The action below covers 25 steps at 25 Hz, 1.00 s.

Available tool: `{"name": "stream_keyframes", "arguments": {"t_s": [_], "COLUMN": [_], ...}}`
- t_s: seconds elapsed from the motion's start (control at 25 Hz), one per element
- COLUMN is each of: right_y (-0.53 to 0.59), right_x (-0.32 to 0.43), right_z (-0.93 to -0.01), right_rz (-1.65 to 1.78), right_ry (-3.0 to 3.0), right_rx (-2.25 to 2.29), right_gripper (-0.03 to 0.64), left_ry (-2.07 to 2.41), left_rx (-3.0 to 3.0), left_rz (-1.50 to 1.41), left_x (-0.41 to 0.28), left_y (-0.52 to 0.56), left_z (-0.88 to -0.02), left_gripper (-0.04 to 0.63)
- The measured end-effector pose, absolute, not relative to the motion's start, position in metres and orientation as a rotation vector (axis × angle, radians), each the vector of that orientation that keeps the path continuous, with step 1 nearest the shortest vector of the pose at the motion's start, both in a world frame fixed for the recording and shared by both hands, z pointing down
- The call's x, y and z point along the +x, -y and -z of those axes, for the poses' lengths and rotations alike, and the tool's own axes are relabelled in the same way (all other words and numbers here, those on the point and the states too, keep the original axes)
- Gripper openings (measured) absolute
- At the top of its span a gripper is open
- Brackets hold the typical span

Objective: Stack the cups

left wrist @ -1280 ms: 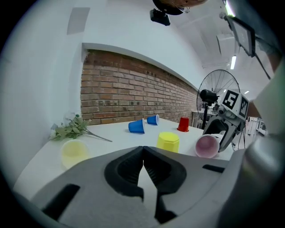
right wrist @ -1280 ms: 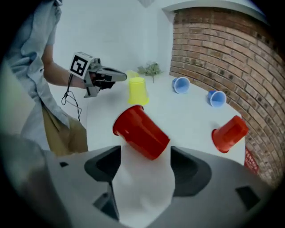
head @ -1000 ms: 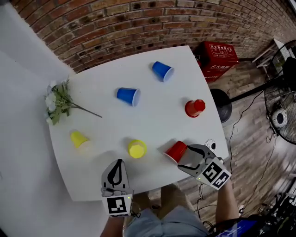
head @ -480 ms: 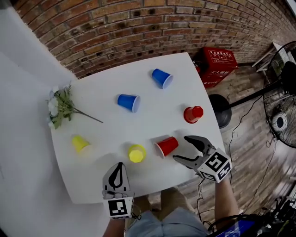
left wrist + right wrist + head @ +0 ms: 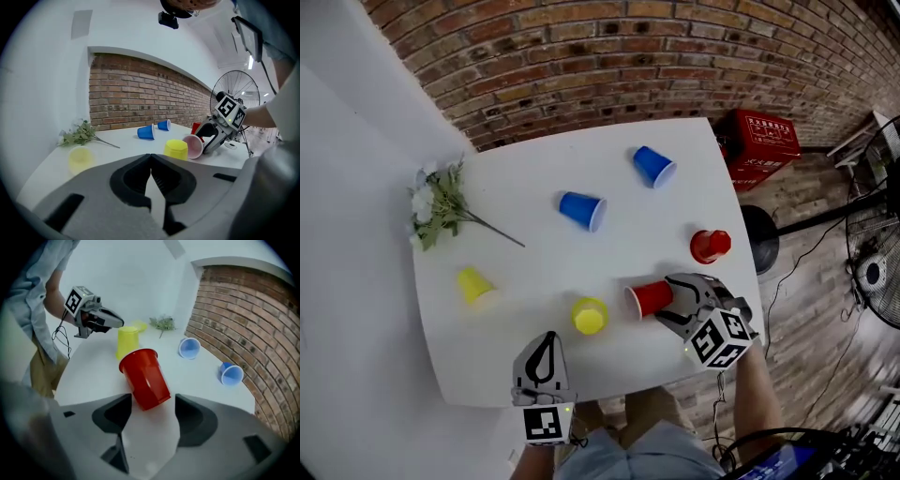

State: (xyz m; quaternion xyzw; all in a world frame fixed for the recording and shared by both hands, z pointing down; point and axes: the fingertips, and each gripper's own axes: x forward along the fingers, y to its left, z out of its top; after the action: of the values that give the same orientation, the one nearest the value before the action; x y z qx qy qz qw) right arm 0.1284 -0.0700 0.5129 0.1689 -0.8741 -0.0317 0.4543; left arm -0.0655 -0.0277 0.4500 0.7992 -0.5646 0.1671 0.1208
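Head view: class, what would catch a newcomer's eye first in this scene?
The red cup lying on its side near the front edge of the white table, with the right gripper closing its jaws around its base. Then the two blue cups lying farther back.

The red cup looks smooth plastic, the white table matt, the brick wall rough.

White table, two blue cups, two red cups, two yellow cups, flower sprig
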Motion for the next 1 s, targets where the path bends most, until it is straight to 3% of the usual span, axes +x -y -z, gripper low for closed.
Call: {"name": "stream_keyframes", "arguments": {"t_s": [0.12,0.2,1.0], "right_y": [0.076,0.079,0.045], "right_x": [0.126,0.126,0.108], "right_z": [-0.516,-0.514,-0.458], "right_rz": [0.098,0.121,0.285], "right_ry": [2.158,2.152,2.034], "right_rx": [0.397,0.406,0.329], "right_gripper": [0.265,0.156,0.107], "left_ry": [1.655,1.659,1.621], "left_rx": [2.332,2.317,2.350], "left_rz": [-0.493,-0.490,-0.454], "left_x": [-0.065,-0.065,-0.061], "left_y": [0.027,0.027,0.029], "left_z": [-0.452,-0.454,-0.453], "left_gripper": [0.006,0.006,0.006]}}
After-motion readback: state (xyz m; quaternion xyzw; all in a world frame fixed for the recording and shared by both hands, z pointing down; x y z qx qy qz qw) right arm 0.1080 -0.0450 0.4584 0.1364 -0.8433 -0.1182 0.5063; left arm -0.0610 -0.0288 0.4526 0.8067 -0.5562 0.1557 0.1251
